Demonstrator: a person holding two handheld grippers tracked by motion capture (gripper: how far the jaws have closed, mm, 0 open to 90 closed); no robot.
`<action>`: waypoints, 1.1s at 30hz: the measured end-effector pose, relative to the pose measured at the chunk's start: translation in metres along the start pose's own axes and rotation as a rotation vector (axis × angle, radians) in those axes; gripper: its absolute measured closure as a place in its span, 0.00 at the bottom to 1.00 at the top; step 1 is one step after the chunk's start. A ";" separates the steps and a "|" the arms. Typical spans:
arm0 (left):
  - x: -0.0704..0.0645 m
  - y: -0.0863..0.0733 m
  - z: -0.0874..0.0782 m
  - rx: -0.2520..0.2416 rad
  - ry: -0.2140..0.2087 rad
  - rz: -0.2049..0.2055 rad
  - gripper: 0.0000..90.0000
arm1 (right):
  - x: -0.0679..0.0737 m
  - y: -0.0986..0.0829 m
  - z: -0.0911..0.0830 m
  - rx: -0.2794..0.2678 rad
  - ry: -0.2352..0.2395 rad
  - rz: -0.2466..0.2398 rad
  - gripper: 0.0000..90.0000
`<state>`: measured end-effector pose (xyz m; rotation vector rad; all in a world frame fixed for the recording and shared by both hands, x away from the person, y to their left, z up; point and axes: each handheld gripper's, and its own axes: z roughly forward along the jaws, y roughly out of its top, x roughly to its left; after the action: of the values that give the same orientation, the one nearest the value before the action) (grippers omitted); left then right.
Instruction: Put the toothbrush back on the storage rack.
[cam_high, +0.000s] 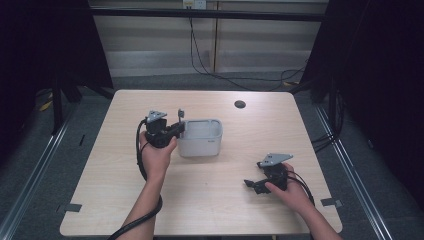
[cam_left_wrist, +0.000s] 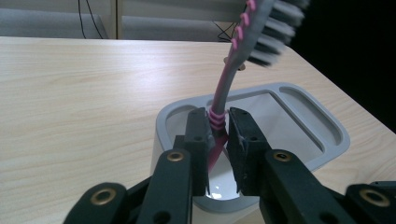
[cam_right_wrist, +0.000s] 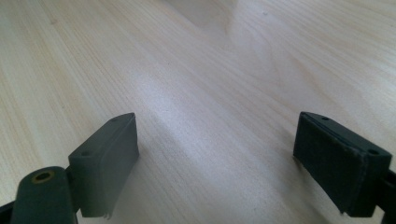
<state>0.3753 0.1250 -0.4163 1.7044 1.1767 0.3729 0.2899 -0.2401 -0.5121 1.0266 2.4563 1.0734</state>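
Two jaws of the left gripper (cam_left_wrist: 218, 135) clamp a pink toothbrush (cam_left_wrist: 224, 93), bristles toward one o'clock, above the grey holder (cam_left_wrist: 299, 140). At the table's (cam_high: 220, 200) four o'clock, the right gripper (cam_right_wrist: 217, 163) gapes wide, holding nothing.

Looks like a lab or test rig setup, not anyone's home. One bare light-wood tabletop (cam_high: 210, 200) stands alone on grey carpet (cam_high: 30, 165), boxed in by black curtains (cam_high: 385, 75) at 9 and 3 o'clock. Metal rails (cam_high: 356, 175) run along the floor on both sides, and loose cables (cam_high: 200, 55) hang down the pale panelled wall (cam_high: 155, 40) at 12 o'clock.
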 end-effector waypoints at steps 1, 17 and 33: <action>0.000 0.000 0.000 0.000 -0.002 0.000 0.87 | 0.000 0.000 0.000 0.000 0.000 0.000 0.15; 0.001 0.005 -0.005 -0.004 0.007 0.018 0.81 | 0.000 0.000 0.000 0.000 0.000 0.000 0.15; 0.006 0.006 -0.012 0.002 0.023 0.034 0.66 | 0.000 0.000 0.000 0.000 0.000 0.000 0.15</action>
<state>0.3730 0.1360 -0.4068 1.7274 1.1661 0.4135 0.2899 -0.2401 -0.5121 1.0265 2.4561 1.0731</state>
